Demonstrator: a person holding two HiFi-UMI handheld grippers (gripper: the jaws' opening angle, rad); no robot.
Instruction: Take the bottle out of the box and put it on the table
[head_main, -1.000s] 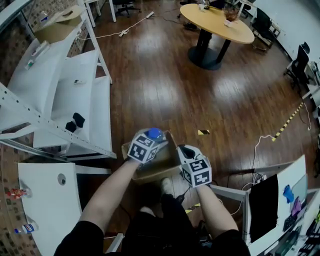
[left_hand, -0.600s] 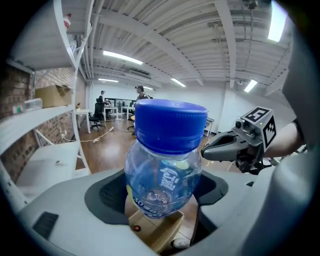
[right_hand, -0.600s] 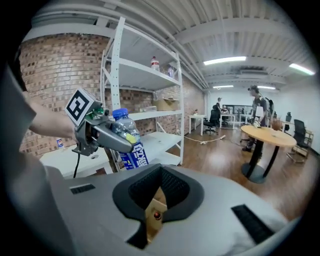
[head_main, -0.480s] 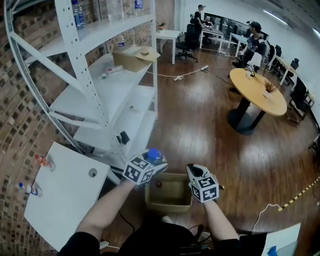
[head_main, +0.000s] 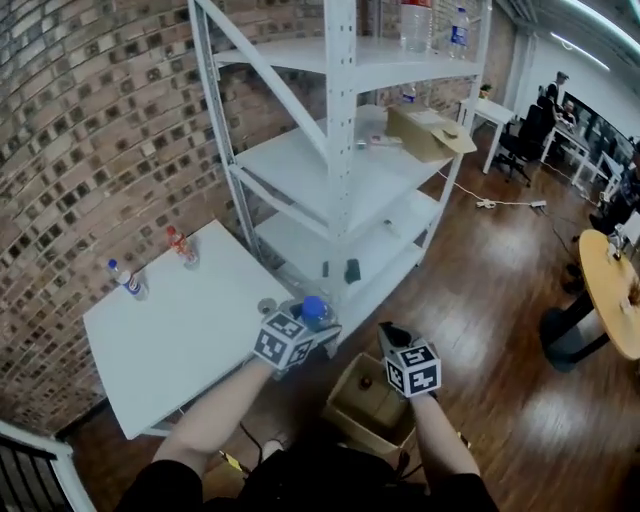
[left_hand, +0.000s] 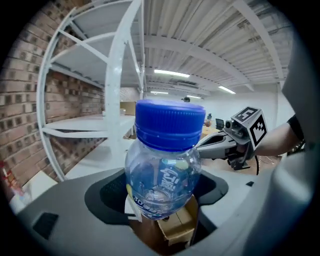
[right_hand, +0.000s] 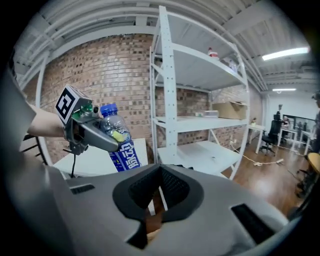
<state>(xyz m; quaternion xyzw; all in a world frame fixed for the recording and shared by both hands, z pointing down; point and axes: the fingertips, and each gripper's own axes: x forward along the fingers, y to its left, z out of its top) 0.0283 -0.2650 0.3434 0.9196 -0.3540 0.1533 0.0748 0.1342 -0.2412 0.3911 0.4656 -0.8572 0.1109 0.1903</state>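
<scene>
One blue-capped bottle, clamped upright in the jaws of the left gripper, held clear above and left of the box, apparently bound for the table left of the box; right gripper, jaws together on nothing, idle above the box.

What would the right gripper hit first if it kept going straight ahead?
Most likely the white shelf rack: the right gripper points at its front upright post. Depth is hard to judge.
</scene>
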